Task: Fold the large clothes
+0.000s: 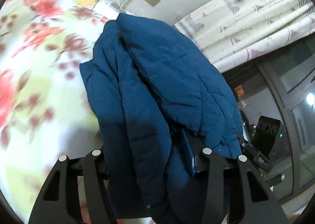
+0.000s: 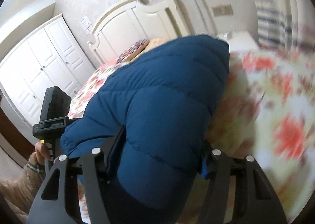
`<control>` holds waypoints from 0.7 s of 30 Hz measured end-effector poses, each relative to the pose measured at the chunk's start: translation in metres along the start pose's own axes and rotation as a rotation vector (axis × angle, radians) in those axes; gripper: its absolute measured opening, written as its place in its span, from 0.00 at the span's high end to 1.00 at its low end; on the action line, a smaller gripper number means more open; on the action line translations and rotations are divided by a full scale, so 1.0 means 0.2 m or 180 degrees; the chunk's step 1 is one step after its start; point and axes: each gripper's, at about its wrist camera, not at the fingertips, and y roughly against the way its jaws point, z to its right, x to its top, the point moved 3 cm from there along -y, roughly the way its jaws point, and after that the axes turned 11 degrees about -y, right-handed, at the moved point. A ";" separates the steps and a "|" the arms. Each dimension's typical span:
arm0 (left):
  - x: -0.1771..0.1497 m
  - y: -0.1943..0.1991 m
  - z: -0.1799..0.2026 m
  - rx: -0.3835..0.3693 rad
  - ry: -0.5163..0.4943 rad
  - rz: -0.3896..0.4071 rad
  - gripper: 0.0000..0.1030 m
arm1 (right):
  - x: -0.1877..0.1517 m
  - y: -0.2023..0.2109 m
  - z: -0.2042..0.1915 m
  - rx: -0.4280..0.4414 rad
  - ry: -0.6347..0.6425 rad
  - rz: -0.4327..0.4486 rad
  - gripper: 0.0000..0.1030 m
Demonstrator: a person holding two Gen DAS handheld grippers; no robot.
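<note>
Blue quilted puffer jacket (image 1: pixel 157 86): lifted above floral bedspread (image 1: pixel 39 62), bunched, long axis running from both jaws toward 12 o'clock in each wrist view.

Left gripper (image 1: pixel 151 157): jaws clenched on a thick fold of jacket, padding bulging out at 12 and spilling down to 6.

Right gripper (image 2: pixel 155 157): jaws grasping another bunched part of the same jacket (image 2: pixel 167 105), fabric filling the gap.

Both arms equally near; garment spans between them, free end toward white headboard (image 2: pixel 137 21).

Judged stage: mid-fold, carrying. Next move likely lowering onto bedspread (image 2: pixel 275 115).

Background: wardrobe (image 2: pixel 39 66) at 9 o'clock, curtain (image 1: pixel 256 17) at 2.
</note>
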 end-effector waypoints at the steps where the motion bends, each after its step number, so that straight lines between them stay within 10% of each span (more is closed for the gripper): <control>1: 0.05 -0.07 0.00 -0.0031 0.0017 0.0024 0.58 | 0.04 0.00 0.02 -0.0031 0.0021 0.0005 0.41; 11: 0.20 -0.37 -0.02 0.0025 0.0179 0.0073 0.58 | 0.16 -0.14 0.43 -0.0002 -0.0538 -0.0155 0.21; 14: 0.18 -0.33 -0.02 0.0124 0.0107 0.0085 0.57 | 0.19 -0.01 0.31 -0.0532 -0.0472 0.0144 0.16; 17: 0.15 -0.24 -0.08 0.0159 0.0223 0.0194 0.57 | 0.21 0.08 0.08 -0.0449 -0.0096 0.0522 0.13; 21: 0.11 -0.07 -0.06 0.0522 0.0243 0.0522 0.55 | 0.12 -0.12 -0.32 -0.1045 0.0929 0.0433 0.12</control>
